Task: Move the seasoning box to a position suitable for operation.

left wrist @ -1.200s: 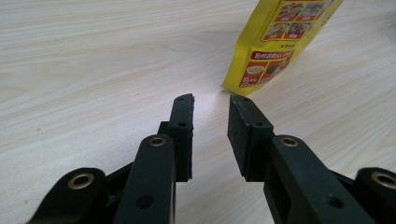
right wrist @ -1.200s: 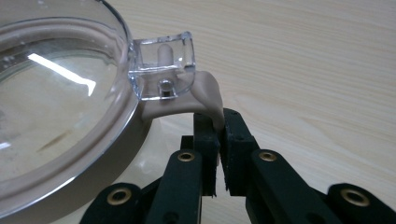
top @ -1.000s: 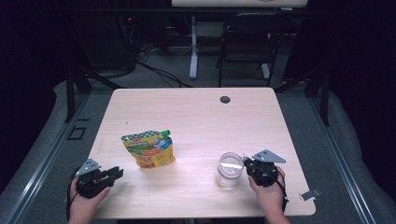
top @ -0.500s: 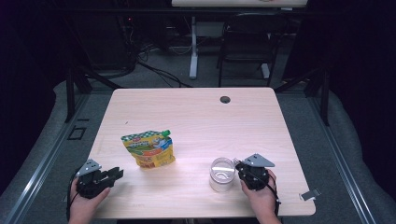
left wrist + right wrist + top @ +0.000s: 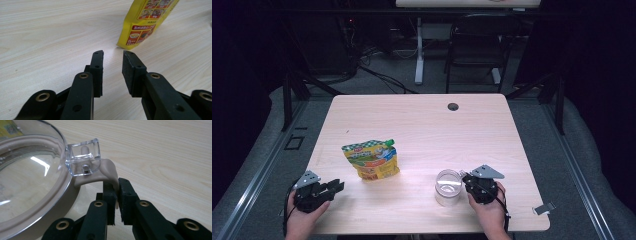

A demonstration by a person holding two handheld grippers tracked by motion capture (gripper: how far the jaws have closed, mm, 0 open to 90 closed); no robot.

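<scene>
Right claw pinches what looks like the jar's beige lid tab; left claw gapes slightly, empty.

Left gripper fingers apart; right gripper fingers clamped.

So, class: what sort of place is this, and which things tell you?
Probably a lab or office workspace: a light wood desk with a cable grommet hole, a black chair behind it, and cables across grey carpet.

Dim lab or office workspace; pale wood-grain table on grey carpet; black office chair, tangled black floor cables, white desk leg behind.
</scene>
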